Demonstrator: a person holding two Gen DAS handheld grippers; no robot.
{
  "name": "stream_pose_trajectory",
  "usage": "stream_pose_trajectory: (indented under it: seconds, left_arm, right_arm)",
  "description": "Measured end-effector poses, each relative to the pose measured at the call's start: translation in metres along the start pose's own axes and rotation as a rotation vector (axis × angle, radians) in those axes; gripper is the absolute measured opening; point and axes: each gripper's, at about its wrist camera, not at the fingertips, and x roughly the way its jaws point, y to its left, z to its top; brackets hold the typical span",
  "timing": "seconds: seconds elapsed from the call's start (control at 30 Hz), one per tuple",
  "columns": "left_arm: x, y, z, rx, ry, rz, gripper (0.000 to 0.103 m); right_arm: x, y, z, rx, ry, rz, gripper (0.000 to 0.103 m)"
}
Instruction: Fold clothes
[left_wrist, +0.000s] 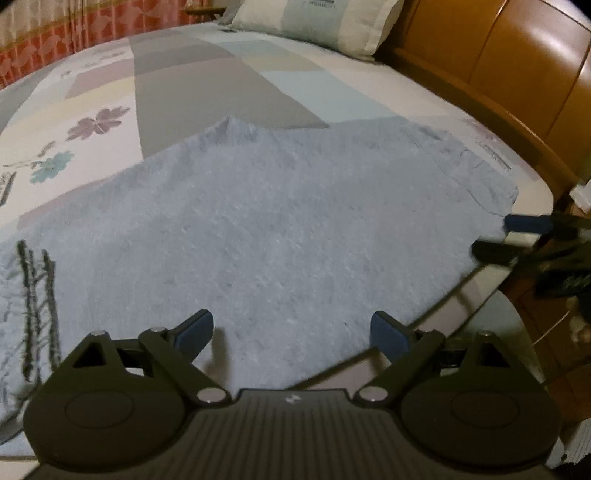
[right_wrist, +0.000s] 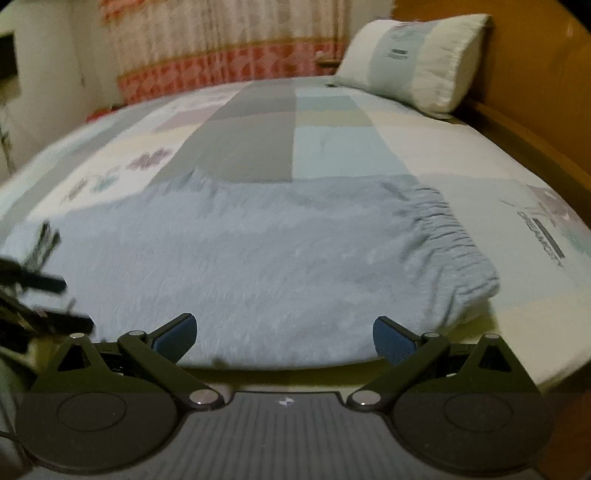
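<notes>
Both the left gripper (left_wrist: 291, 332) and the right gripper (right_wrist: 284, 338) have their fingers spread wide and pinch nothing, right over the near edge of the fluffy blue garment (left_wrist: 280, 221), which lies flat, stretching sideways across the bed (left_wrist: 177, 74).

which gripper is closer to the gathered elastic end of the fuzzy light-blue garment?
Right. The right gripper hangs at the near edge beside the gathered elastic end; the left gripper is further along that edge.
</notes>
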Motion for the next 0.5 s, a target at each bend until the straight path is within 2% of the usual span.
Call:
stream_pose_trajectory:
  seconds: [0.07, 0.27, 0.37, 0.5]
  left_arm:
    - [0.009, -0.001, -0.004, -0.012, 0.036, -0.009, 0.093]
    - [-0.002, -0.001, -0.003, 0.018, 0.001, 0.001, 0.094]
    - [0.002, 0.005, -0.003, -0.017, 0.016, 0.007, 0.094]
    - [0.004, 0.012, -0.009, -0.060, 0.031, -0.014, 0.094]
  right_arm:
    - [-0.003, -0.007, 0.002, 0.040, -0.007, 0.015, 0.103]
    - [-0.005, -0.024, 0.013, 0.117, -0.037, 0.041, 0.103]
    - [0.000, -0.031, 0.024, 0.160, -0.063, 0.060, 0.103]
    - [0.015, -0.044, 0.030, 0.274, -0.071, 0.127, 0.103]
